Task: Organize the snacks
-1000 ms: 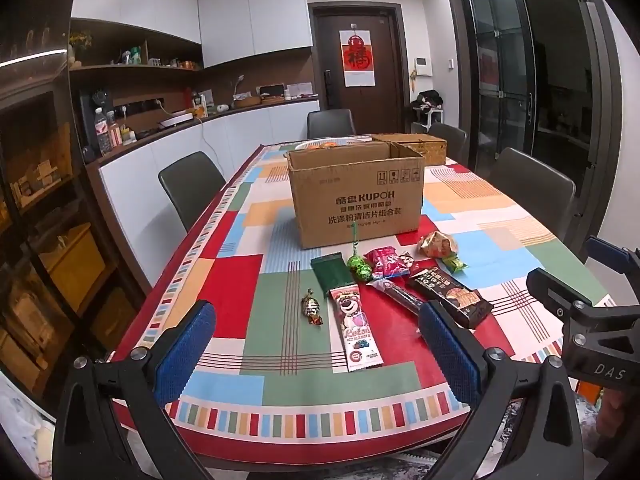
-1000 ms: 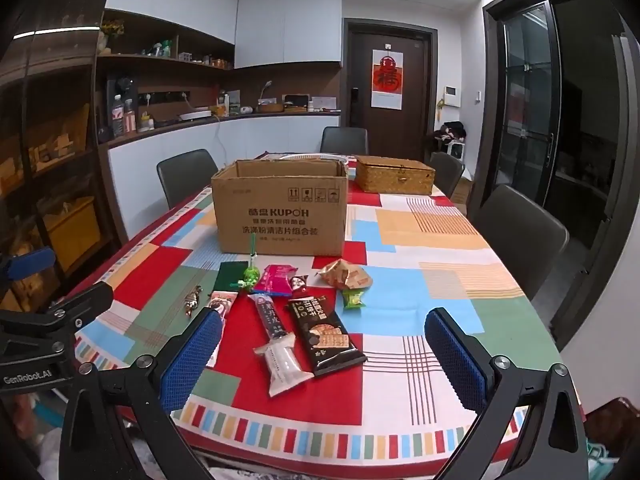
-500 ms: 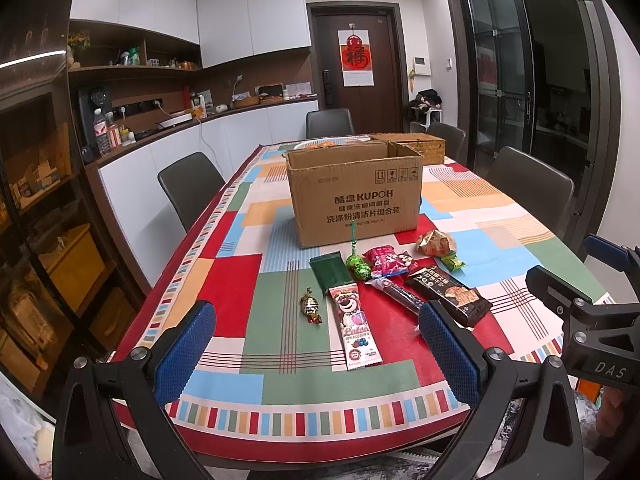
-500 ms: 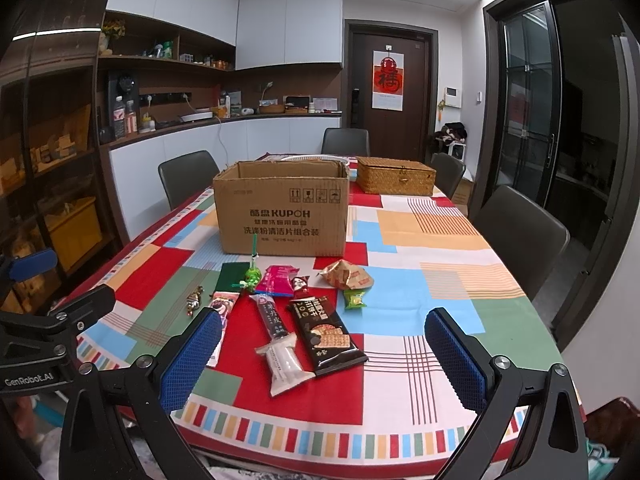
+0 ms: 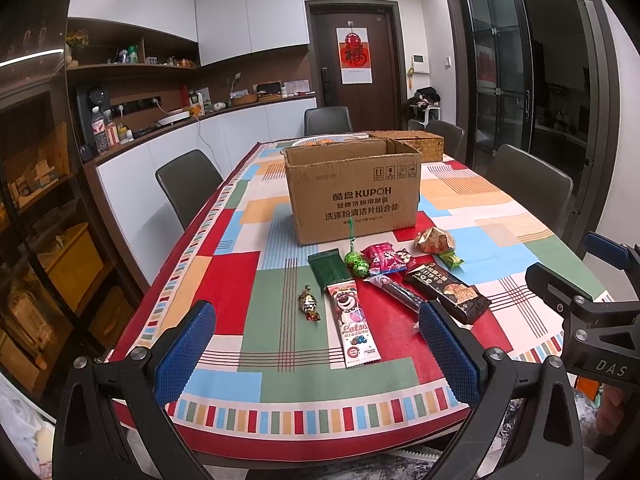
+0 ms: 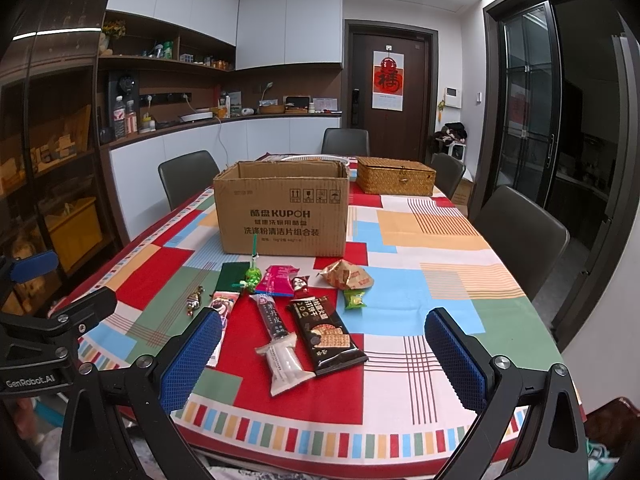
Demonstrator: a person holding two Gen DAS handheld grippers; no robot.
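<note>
Held both tongs, left (image 5: pixel 316 344) and right (image 6: pixel 324 346), spread wide and empty at the tabletop's (image 6: pixel 452 292) near edge, ready for the snacks (image 6: pixel 324 330) before the box (image 6: pixel 282 212).

Bare tablecloth (image 6: pixel 432 344) right of snacks (image 6: pixel 320 332).

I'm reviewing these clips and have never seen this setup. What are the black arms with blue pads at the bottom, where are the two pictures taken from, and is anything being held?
No robot here: a person carries a handheld two-finger gripper in each hand, each with a fisheye camera looking along its fingers. The blue pads are fingertips. One picture is from the left gripper, the other from the right gripper; each glimpses the other at its edge. Both are open and hold nothing. On the table stand an open cardboard box and a wicker basket, with loose snacks in front.
</note>
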